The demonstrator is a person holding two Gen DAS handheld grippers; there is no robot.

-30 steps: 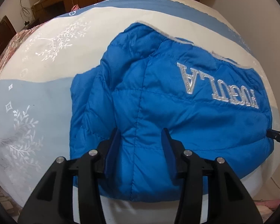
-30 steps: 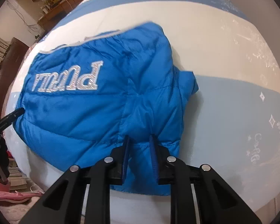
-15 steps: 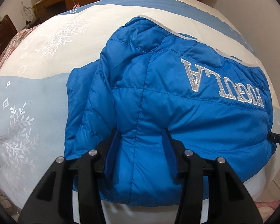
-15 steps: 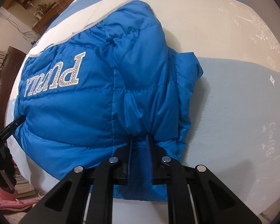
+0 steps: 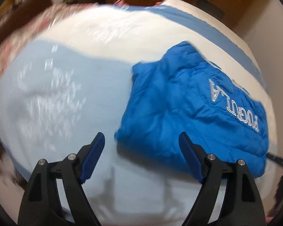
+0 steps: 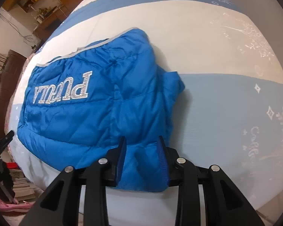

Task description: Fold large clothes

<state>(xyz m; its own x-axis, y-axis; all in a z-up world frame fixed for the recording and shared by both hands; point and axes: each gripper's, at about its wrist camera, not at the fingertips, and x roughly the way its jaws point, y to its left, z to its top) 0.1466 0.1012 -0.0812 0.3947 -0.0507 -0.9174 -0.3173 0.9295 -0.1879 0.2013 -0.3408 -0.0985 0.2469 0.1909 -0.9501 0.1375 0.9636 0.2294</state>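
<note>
A blue puffer jacket (image 6: 96, 113) with silver lettering lies folded on the bed. In the right wrist view its near hem runs between the fingers of my right gripper (image 6: 142, 143). Those jaws are opening and the fabric sits loose between the blue pads (image 6: 162, 150). The left wrist view is blurred by motion. There the jacket (image 5: 198, 116) sits to the right, and my left gripper (image 5: 141, 141) hangs over the bed with its jaws opening wide. Only the jacket's near left corner shows between its fingers (image 5: 98, 150), and nothing is gripped.
The bed cover (image 6: 226, 113) has white and light-blue bands with a pale floral print. Brown wooden furniture (image 6: 7, 86) stands past the bed's left side. Stacked items and something pink (image 6: 11, 205) lie on the floor at lower left.
My left gripper let go of the jacket's hem, opened wide and swung left, so the jacket now sits to its right. My right gripper's jaws widened around the hem.
</note>
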